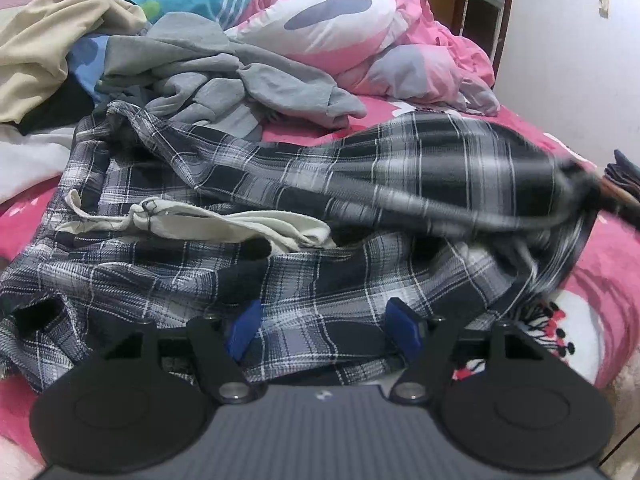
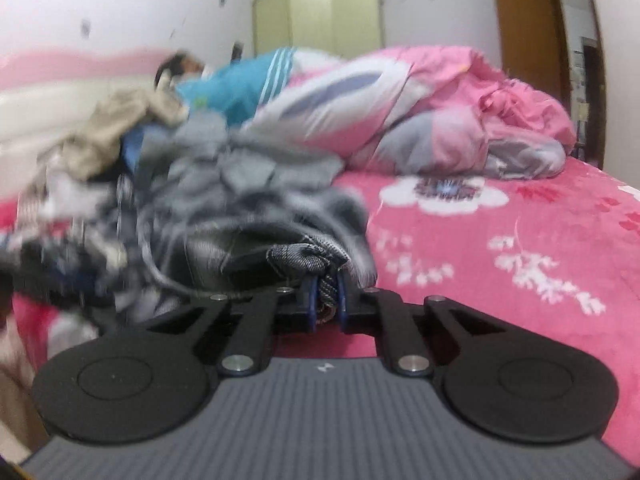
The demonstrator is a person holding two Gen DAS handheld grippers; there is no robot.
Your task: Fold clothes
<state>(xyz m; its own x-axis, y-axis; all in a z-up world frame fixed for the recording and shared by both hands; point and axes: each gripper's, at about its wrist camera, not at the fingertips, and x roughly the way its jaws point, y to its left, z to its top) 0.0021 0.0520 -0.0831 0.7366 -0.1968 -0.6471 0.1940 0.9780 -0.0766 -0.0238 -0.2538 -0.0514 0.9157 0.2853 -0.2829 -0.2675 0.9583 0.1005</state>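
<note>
A black, white and grey plaid garment (image 1: pixel 320 200) lies crumpled across the pink bed, with a cream cloth (image 1: pixel 224 228) on top of it. My left gripper (image 1: pixel 324 326) stands open low over the garment's near edge; its blue pads (image 1: pixel 244 328) are wide apart and plaid fabric lies between them, unpressed. The garment's right end (image 1: pixel 560 184) is drawn up and blurred. In the right wrist view, my right gripper (image 2: pixel 326 304) is shut on a bunched fold of the plaid garment (image 2: pixel 308 260), which trails off to the left.
A grey sweatshirt (image 1: pixel 248 80) and other clothes are piled behind the plaid. A rumpled pink duvet (image 1: pixel 360 28) covers the bed's far side, where a person lies. Pink floral sheet (image 2: pixel 500 240) stretches to the right. A brown door (image 2: pixel 532 28) stands at the back right.
</note>
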